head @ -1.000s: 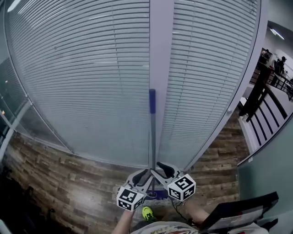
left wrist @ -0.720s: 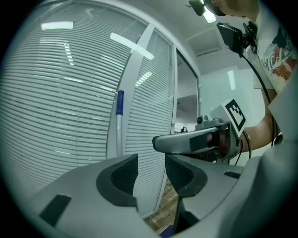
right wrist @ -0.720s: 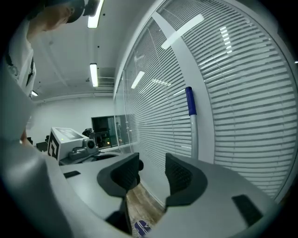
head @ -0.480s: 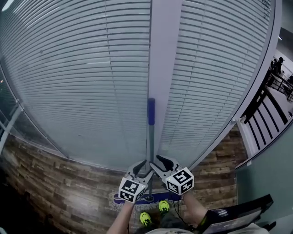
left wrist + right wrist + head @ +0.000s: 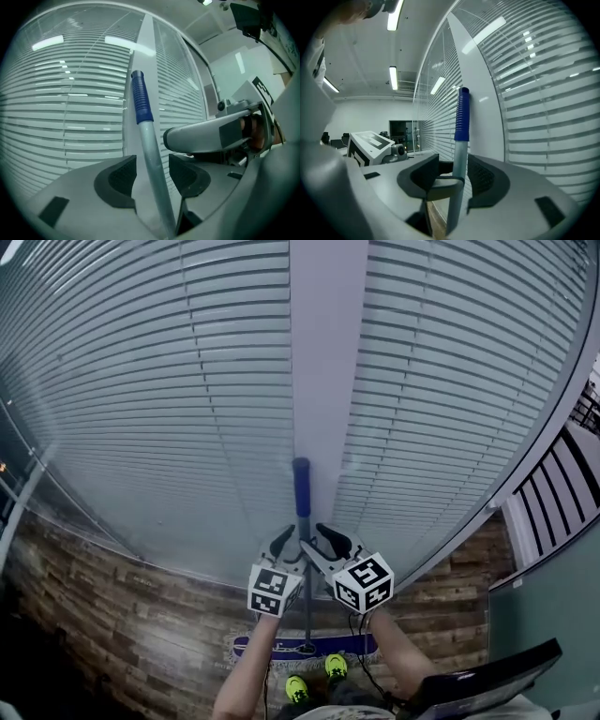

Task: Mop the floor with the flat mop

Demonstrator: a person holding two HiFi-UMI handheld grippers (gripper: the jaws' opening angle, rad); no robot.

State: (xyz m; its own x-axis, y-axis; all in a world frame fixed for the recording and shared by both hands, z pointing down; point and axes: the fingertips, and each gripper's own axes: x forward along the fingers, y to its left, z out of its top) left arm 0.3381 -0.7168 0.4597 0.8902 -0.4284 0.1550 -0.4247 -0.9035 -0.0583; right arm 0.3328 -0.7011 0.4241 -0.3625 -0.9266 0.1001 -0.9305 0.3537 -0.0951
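Up they go: both sets of tongs sit higher on the mop handle [image 5: 307,615] than a second ago, just under its blue grip [image 5: 301,488]. The left tongs [image 5: 153,176] have just sprung wide and the right tongs [image 5: 452,176] have been easing apart, with the handle loose between each pair. The mop head [image 5: 281,646] lies flat on the wood floor [image 5: 112,615] by the feet.

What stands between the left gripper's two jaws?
The mop handle, in the left gripper view; the left gripper's jaws have just been opening and stand clear of it.
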